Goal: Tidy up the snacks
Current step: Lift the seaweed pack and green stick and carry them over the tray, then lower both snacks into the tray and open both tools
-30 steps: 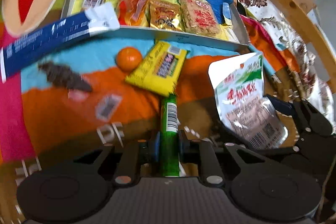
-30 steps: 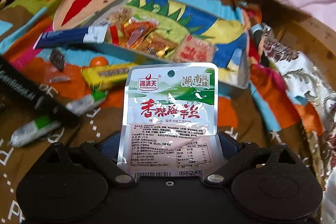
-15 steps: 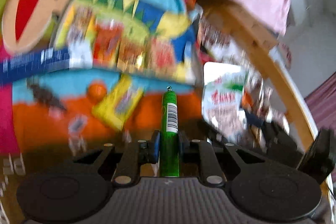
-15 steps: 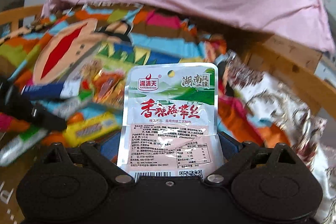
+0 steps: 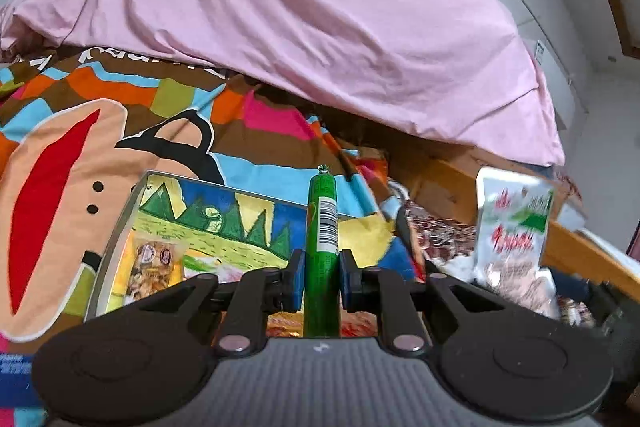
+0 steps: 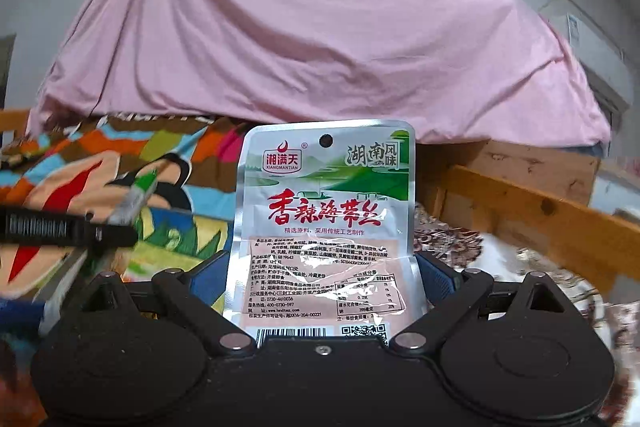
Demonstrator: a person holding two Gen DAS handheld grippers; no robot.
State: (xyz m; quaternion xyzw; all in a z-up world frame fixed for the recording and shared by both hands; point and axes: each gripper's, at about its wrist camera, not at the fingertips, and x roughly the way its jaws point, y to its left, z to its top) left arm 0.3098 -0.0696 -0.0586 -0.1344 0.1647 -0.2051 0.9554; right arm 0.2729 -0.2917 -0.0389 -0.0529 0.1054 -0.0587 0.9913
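Observation:
My left gripper [image 5: 320, 281] is shut on a green sausage stick [image 5: 321, 227] with a barcode label, held upright above the snack box [image 5: 120, 223]. The box has a grey rim and a cartoon-printed bottom, with a nut packet [image 5: 150, 267] inside. My right gripper [image 6: 322, 275] is shut on a silver and green seaweed pouch [image 6: 326, 211] with red Chinese lettering. The pouch also shows at the right of the left wrist view [image 5: 514, 227]. The left gripper and its green stick [image 6: 138, 197] show at the left of the right wrist view.
A colourful cartoon blanket [image 5: 60, 155] covers the bed. A pink sheet [image 5: 300, 19] is heaped behind it. A wooden bed rail [image 6: 528, 223] runs along the right. A patterned cloth [image 6: 452, 247] lies by the rail.
Both grippers have lifted and tilted up with their snacks. The views now face the pink sheet, and the loose snacks on the blanket have dropped out of view.

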